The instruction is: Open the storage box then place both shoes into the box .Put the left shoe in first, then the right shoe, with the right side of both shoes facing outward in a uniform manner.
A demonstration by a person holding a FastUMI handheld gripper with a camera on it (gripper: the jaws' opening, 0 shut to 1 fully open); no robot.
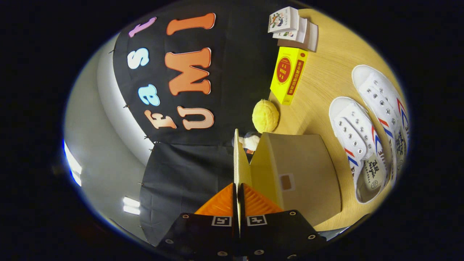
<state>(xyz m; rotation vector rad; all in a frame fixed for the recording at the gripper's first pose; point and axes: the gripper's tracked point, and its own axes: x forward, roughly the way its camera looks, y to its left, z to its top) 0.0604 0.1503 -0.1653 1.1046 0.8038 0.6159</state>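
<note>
The storage box [301, 170], a plain cardboard carton, sits on a wooden table [326, 79], and the camera is rolled sideways so that the tabletop runs up one side of the view. The box's lid [240, 159] is lifted on edge and stands away from the box body, leaving an open wedge between them. The gripper [238, 197] is closed on this lid: its two fingers press on opposite faces of the thin flap, with the flap's edge running forward from between them.

Beyond the box, on the same tabletop, lies a pair of white canvas shoes [373, 134] with metal eyelets and red and blue stripes; the two lie side by side, touching or nearly so, their openings turned toward the camera. Neither shoe is in the box.

Near the table's far edge, against the black cloth wall, rest a yellow round plush object [265, 116], just beyond the box, then a yellow and red carton [288, 74], then a small stack of books [293, 27]. A small white item [250, 142] shows behind the lid, too hidden to identify.
</note>
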